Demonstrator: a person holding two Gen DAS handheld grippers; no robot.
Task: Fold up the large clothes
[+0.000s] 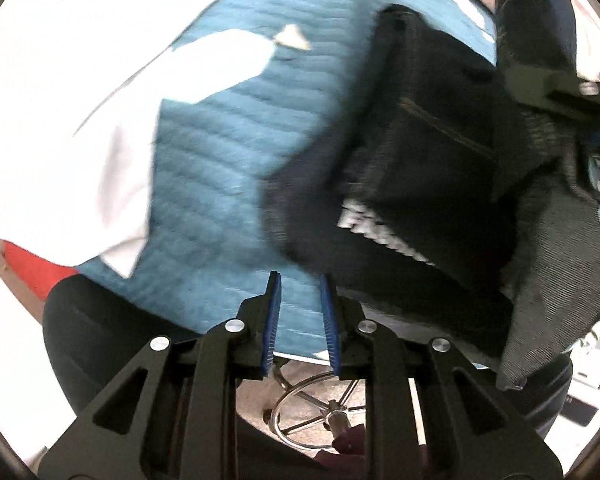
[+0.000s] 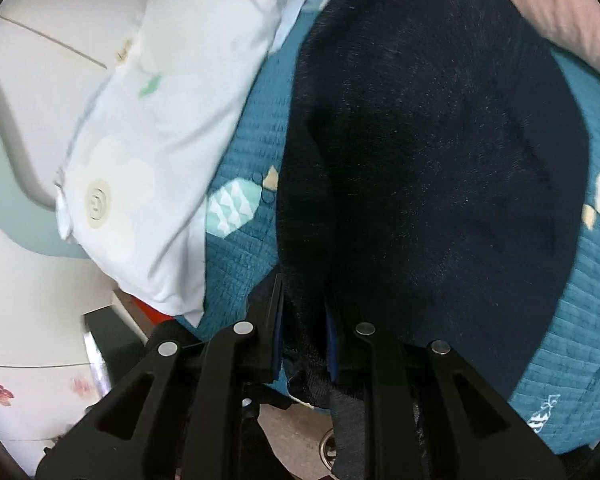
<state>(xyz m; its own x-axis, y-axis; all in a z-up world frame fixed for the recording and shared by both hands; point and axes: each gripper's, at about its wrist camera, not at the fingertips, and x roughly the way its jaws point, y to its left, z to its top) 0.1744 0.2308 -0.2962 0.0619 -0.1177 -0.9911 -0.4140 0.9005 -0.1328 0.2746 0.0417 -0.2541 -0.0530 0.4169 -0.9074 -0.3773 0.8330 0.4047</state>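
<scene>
Teal quilted bed point(image 2: 244, 248) bears dark garment point(image 2: 440, 160), pillow point(image 2: 148, 152).

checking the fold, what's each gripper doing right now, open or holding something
left gripper: open, nothing between its pads.
right gripper: shut on the dark garment.

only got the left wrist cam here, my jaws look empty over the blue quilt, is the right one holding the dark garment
Observer: Yes. The right gripper is shut on the dark garment; a fold of it runs up between the pads.
Operator: where's the rest of the cloth lying
Observer: It spreads ahead of the right gripper across the teal quilt.
Operator: anything beside it i should avoid
Observer: A white pillow lies on the quilt at the left of the right wrist view, apart from the garment.
Operator: and mine is really empty
Observer: Yes. The left gripper is open with nothing between its blue pads.
</scene>
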